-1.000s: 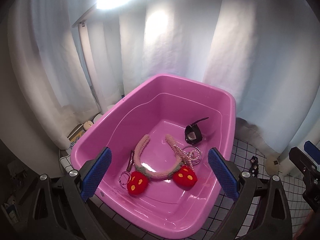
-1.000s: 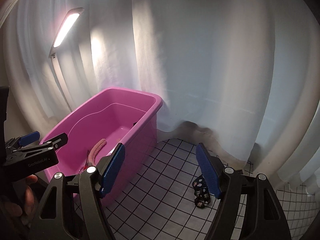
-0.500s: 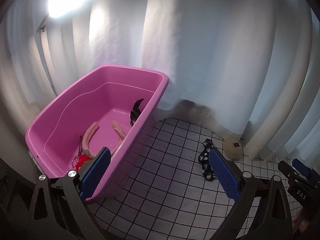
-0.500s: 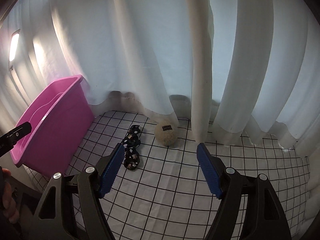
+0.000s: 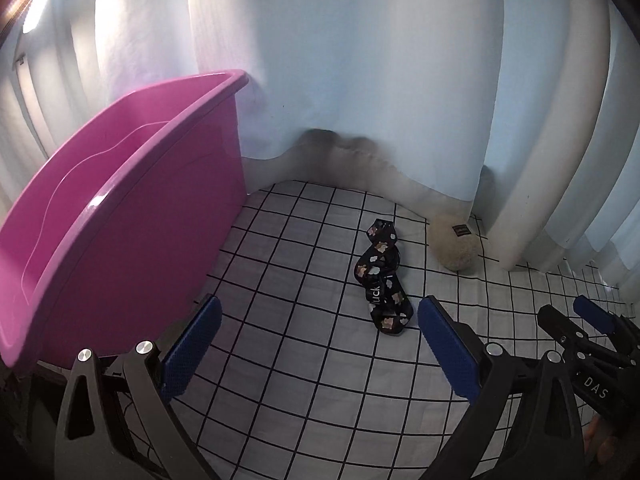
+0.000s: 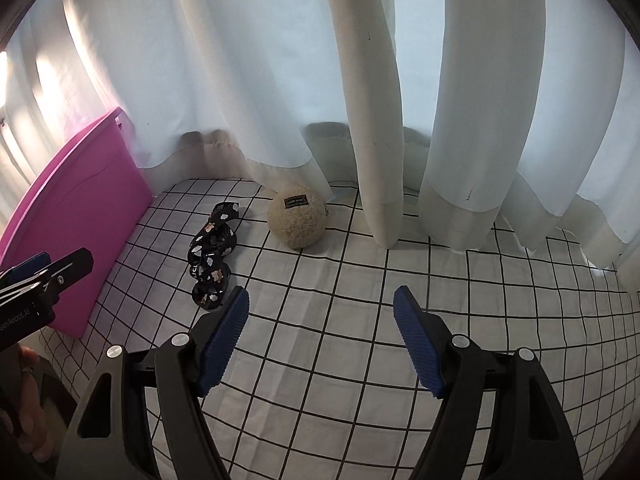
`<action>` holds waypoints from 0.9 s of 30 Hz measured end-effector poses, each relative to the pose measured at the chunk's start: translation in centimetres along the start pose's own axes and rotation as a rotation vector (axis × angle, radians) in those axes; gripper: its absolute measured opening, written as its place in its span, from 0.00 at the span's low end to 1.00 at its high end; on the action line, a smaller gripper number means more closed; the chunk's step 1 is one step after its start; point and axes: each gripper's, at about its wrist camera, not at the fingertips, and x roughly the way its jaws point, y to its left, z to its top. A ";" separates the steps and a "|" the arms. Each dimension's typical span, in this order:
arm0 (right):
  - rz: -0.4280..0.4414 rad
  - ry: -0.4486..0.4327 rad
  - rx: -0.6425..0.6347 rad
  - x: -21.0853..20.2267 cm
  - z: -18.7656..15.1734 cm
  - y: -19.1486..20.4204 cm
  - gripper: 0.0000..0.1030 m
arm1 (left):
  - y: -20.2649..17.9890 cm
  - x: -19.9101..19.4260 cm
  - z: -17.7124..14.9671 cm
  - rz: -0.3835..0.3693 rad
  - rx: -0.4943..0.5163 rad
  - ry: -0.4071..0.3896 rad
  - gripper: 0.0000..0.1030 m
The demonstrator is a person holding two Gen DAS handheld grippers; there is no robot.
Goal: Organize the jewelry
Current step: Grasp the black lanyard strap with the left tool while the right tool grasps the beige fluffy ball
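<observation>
Open checked cloth [image 6: 320, 264]; pink tub [image 5: 132, 216] leftward, curtain [image 6: 376, 100] seemingly close behind.

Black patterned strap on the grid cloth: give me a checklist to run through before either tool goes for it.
1. Black patterned strap in clear view, nothing on top of it: ok.
2. Left tool open and empty: ok.
3. Right tool open and empty: ok.
4. Fuzzy beige ball apart from the strap: ok.
5. Pink tub beside the strap, rim unobstructed: ok.
6. Room left inside the tub: cannot tell, its floor is hidden from both views.
</observation>
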 end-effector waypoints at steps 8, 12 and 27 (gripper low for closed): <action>0.042 0.065 -0.021 5.8 0.6 -0.6 0.69 | -1.8 5.8 -1.0 -0.046 0.056 0.041 0.94; 0.050 0.081 -0.044 8.2 1.4 -0.7 0.69 | -2.5 7.9 -0.7 -0.055 0.073 0.047 0.94; 0.077 0.099 -0.085 13.1 4.1 -1.0 0.69 | -3.7 12.7 0.6 -0.066 0.139 0.074 0.94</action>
